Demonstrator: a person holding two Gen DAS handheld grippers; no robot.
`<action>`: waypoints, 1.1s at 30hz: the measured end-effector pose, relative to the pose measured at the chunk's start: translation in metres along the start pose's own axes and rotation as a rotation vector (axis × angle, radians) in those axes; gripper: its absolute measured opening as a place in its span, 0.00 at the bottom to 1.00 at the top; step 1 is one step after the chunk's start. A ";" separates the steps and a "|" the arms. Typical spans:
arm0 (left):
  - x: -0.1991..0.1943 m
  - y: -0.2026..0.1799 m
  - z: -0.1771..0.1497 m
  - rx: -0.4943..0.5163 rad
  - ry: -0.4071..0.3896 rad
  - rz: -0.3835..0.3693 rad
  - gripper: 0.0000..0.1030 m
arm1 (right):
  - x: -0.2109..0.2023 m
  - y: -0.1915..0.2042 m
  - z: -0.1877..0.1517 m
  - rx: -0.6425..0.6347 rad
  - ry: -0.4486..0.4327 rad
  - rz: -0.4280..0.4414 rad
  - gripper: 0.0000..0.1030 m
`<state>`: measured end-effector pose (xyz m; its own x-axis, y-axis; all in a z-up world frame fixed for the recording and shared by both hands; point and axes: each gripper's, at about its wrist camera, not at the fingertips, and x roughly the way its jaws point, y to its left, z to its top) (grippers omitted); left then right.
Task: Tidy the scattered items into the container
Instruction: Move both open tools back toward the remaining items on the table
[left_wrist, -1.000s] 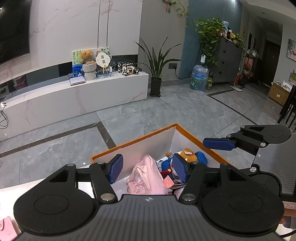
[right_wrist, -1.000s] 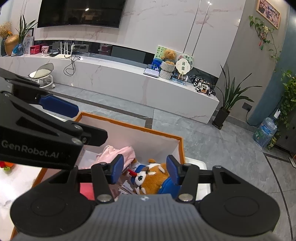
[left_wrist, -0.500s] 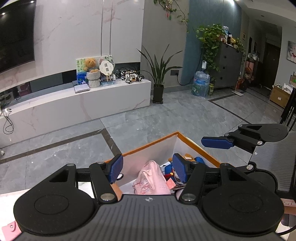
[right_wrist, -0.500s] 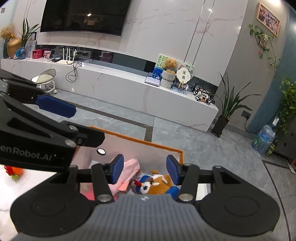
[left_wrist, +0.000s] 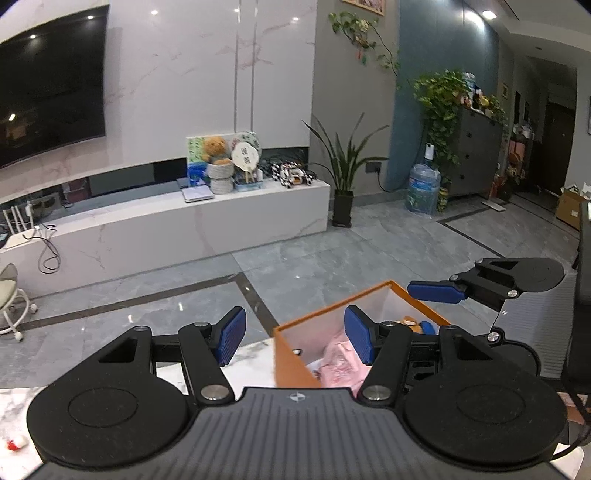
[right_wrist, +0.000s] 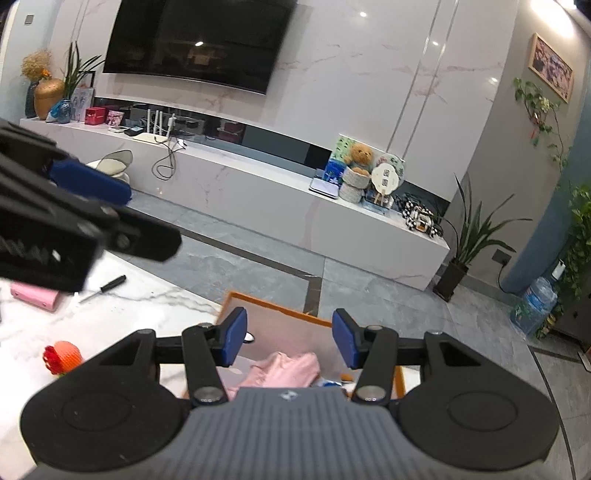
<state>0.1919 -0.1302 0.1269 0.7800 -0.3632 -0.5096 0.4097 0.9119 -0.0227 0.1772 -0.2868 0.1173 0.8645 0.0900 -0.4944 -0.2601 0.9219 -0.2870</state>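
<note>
- Both grippers hang above the box (right_wrist: 273, 306), an orange-rimmed, white-walled container at the edge of the marble table (right_wrist: 155, 295); your left gripper (left_wrist: 293, 338) has its jaws wide apart with nothing between them, and your right gripper (right_wrist: 288, 339) stands about half open, also empty
- Already in the box: a pink cloth (right_wrist: 284, 369) and, at the far right corner in the left view, a plush toy (left_wrist: 412, 322) mostly hidden by the jaws
- Left on the table, judging from the right view: an orange toy (right_wrist: 62, 356) nearest you, a pink case (right_wrist: 35, 297) farther left, and a screwdriver (right_wrist: 103, 288) just beside it; a small red-and-white bit (left_wrist: 16, 443) shows at the low left of the left view, too small to name
- The step in hand looks like the swing away from the box toward the next item; send the left gripper, since all the strays lie on its side
- Take the orange toy first, as it is closest and round enough to roll if nudged; come down over it with the jaws straddling its widest part
- For the screwdriver, line the jaws across the handle, not the thin shaft
- Keep the right gripper clear of the box mouth so the left can drop in without a clash
</note>
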 end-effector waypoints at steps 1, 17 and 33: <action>-0.004 0.004 -0.001 -0.003 -0.004 0.005 0.69 | 0.000 0.004 0.002 -0.005 -0.004 0.002 0.53; -0.061 0.084 -0.027 -0.078 -0.014 0.115 0.69 | 0.000 0.075 0.019 -0.147 -0.049 0.073 0.55; -0.102 0.151 -0.071 -0.129 0.016 0.216 0.70 | 0.008 0.129 0.009 -0.220 -0.034 0.180 0.60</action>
<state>0.1408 0.0583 0.1143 0.8349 -0.1547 -0.5283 0.1693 0.9853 -0.0210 0.1544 -0.1640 0.0833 0.8089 0.2609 -0.5269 -0.4946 0.7864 -0.3701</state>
